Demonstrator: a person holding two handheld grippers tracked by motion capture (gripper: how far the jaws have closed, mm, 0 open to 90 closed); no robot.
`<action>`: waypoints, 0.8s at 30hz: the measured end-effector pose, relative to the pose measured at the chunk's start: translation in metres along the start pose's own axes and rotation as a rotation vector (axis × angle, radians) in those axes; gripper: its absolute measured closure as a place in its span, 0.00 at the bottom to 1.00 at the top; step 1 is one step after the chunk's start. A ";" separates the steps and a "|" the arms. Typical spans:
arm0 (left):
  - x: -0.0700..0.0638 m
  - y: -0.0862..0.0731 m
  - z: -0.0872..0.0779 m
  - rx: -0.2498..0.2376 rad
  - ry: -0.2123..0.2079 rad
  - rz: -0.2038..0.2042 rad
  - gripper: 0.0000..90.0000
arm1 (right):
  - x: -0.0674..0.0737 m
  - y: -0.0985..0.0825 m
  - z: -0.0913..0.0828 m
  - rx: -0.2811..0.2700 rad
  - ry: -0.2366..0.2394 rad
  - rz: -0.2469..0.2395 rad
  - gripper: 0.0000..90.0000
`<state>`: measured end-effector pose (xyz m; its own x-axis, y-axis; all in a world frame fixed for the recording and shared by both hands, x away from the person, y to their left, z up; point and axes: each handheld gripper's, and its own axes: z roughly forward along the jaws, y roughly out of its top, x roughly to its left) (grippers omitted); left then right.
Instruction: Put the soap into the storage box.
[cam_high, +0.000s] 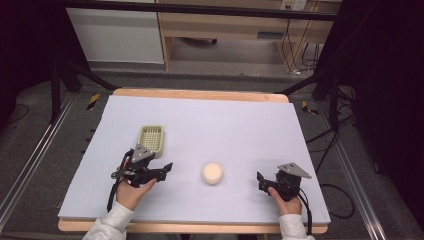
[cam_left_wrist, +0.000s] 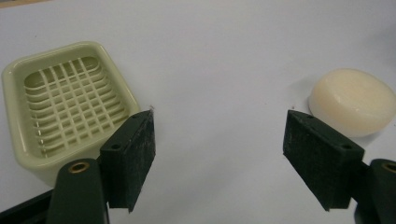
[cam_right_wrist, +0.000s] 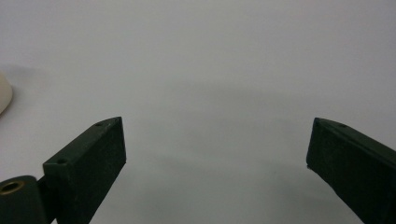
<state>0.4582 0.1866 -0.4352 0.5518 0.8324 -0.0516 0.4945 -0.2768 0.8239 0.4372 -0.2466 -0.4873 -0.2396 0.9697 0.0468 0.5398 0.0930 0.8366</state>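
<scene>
Here, left claw (cam_high: 168, 167) released near round cream soap bar (cam_high: 212, 173), right claw (cam_high: 260, 181) released; risks nudging bar away from pale-green slatted plastic dish (cam_high: 151, 138).

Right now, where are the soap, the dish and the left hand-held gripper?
soap (cam_high: 212, 173), high view, middle of its top
dish (cam_left_wrist: 70, 100), left gripper view, its slatted floor
left hand-held gripper (cam_high: 169, 167), high view, between its fingertips

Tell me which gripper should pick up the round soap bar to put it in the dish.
Left, probably. The left gripper is open and angled toward the soap bar, with the soap dish just beside it. The right gripper, also open, sits about as near the bar but far from the dish.
</scene>
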 end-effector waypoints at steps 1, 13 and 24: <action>0.000 0.000 0.000 0.000 0.000 0.000 0.28 | 0.000 0.000 0.000 0.000 0.000 0.000 0.06; -0.013 0.004 0.009 0.013 -0.023 0.030 0.28 | 0.000 0.000 0.000 -0.001 0.000 -0.002 0.06; -0.026 0.012 0.016 0.013 -0.048 0.038 0.28 | 0.000 0.000 0.000 0.000 0.002 -0.005 0.06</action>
<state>0.4606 0.1538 -0.4330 0.6016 0.7974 -0.0478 0.4815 -0.3143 0.8181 0.4372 -0.2464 -0.4873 -0.2443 0.9687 0.0439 0.5382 0.0978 0.8371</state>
